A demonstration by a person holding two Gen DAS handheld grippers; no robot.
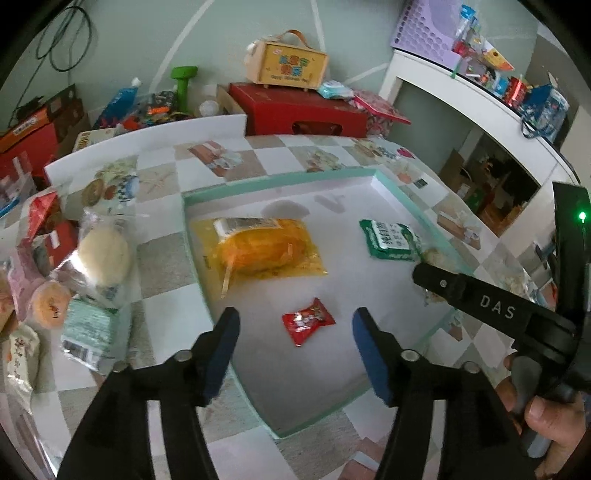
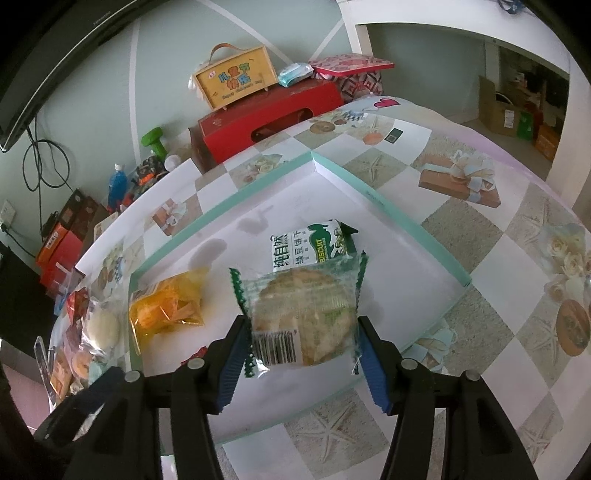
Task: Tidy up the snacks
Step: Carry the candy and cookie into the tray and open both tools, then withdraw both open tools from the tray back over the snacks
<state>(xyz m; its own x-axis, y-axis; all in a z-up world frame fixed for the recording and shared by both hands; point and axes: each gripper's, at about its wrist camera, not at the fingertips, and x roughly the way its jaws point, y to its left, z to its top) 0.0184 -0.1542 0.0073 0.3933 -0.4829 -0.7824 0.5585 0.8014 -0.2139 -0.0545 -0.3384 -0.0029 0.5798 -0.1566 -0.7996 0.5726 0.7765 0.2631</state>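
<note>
A shallow white tray with a teal rim (image 1: pixel 280 181) (image 2: pixel 236 199) lies on the patterned table. In it are a yellow snack packet (image 1: pixel 258 247) (image 2: pixel 166 306), a green biscuit packet (image 1: pixel 391 240) (image 2: pixel 314 247) and a small red candy packet (image 1: pixel 308 321). My left gripper (image 1: pixel 295 314) hangs open just above the red candy, which lies loose on the tray floor. My right gripper (image 2: pixel 303 321) has a clear-wrapped round cookie (image 2: pixel 306 321) between its blue pads. The pads stand slightly wider than the cookie, with only the wrapper edges brushing them. The right gripper's black body (image 1: pixel 495 310) shows at the right of the left wrist view.
A heap of wrapped snacks (image 1: pixel 103 254) (image 2: pixel 99 325) lies on the table left of the tray. Behind the table stand a red box (image 1: pixel 306 110) (image 2: pixel 266 118) and a wooden carry box (image 1: pixel 291 61) (image 2: pixel 236 77). A white shelf (image 1: pixel 480 96) with a purple basket (image 1: pixel 424 29) is at the right. A hand (image 1: pixel 550 417) grips a handle.
</note>
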